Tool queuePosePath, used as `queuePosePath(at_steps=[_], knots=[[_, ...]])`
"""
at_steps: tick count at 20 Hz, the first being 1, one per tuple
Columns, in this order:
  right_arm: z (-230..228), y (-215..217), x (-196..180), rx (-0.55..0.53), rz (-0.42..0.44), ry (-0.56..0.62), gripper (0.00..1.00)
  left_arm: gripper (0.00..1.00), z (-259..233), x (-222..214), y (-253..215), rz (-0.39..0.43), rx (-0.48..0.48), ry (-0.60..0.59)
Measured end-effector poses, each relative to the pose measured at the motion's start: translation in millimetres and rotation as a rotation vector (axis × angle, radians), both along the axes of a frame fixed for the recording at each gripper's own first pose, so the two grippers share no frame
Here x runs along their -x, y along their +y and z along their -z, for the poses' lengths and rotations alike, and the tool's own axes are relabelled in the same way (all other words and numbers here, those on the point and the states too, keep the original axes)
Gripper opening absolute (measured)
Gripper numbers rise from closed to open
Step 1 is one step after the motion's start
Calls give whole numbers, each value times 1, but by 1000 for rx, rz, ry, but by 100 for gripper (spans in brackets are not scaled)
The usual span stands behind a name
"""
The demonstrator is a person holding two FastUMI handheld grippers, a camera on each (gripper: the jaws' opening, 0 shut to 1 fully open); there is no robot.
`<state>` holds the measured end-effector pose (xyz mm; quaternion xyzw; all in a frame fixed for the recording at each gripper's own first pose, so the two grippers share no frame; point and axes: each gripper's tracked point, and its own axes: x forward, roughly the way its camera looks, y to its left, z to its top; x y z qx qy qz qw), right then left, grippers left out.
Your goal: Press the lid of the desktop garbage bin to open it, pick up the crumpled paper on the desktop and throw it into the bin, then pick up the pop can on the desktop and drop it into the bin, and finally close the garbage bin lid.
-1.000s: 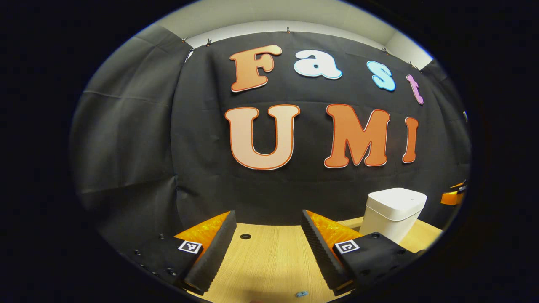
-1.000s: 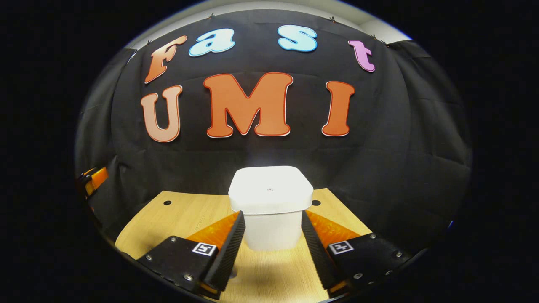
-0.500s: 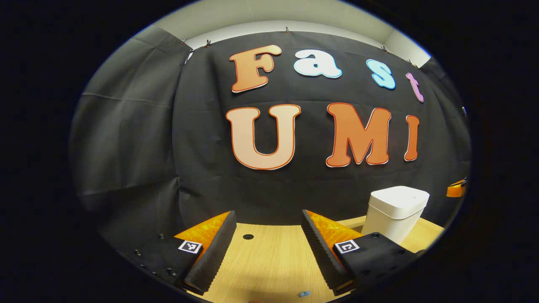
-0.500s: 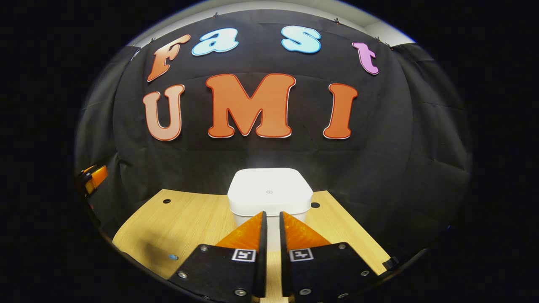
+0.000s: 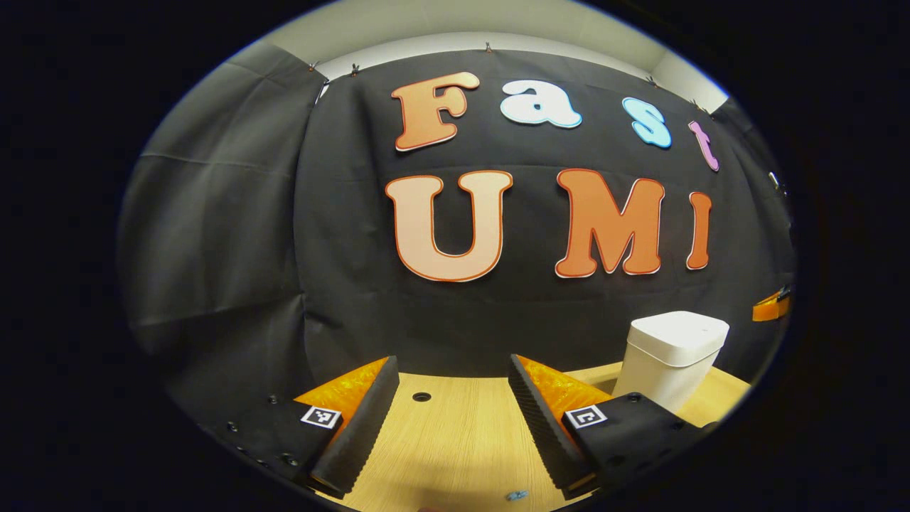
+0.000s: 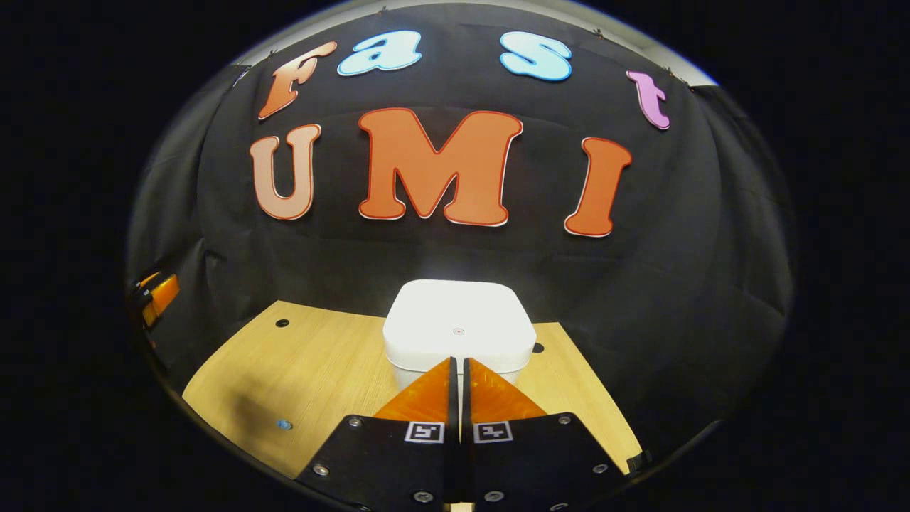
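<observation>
A white square garbage bin (image 6: 458,334) with its lid down stands on the wooden desk, straight ahead in the right gripper view. My right gripper (image 6: 459,363) is shut with nothing between its fingers, its tips just in front of the bin's near top edge. In the left gripper view the bin (image 5: 672,355) stands at the right, beyond my left gripper (image 5: 453,366), which is open over bare desk. The right gripper's tip (image 5: 771,307) shows at the far right edge, above and beyond the bin.
The wooden desk (image 6: 313,370) ends at the black cloth wall behind the bin. Round holes (image 6: 282,323) mark its back edge. A small blue speck (image 6: 284,424) lies on the desk at the left. The left gripper (image 6: 156,295) shows at the far left edge.
My right gripper has gone from open to shut and has risen a little toward the bin's lid. The left gripper has barely moved.
</observation>
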<state>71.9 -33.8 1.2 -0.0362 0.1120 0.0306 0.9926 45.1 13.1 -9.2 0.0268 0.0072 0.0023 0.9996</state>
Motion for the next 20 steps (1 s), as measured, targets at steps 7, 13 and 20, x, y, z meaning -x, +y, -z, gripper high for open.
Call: queuePosePath(at_steps=[7, 13, 20], knots=[[-13, -5, -65, 70, -8, 77, 1, 99, 1, -3, 13, -15, -8, 5], [3, 1, -108, 62, -51, 206, 0, 99, 11, -7, 23, -37, -22, 28], [21, 8, -118, 54, -95, 315, 1, 99, 28, -7, 31, -59, -19, 66]])
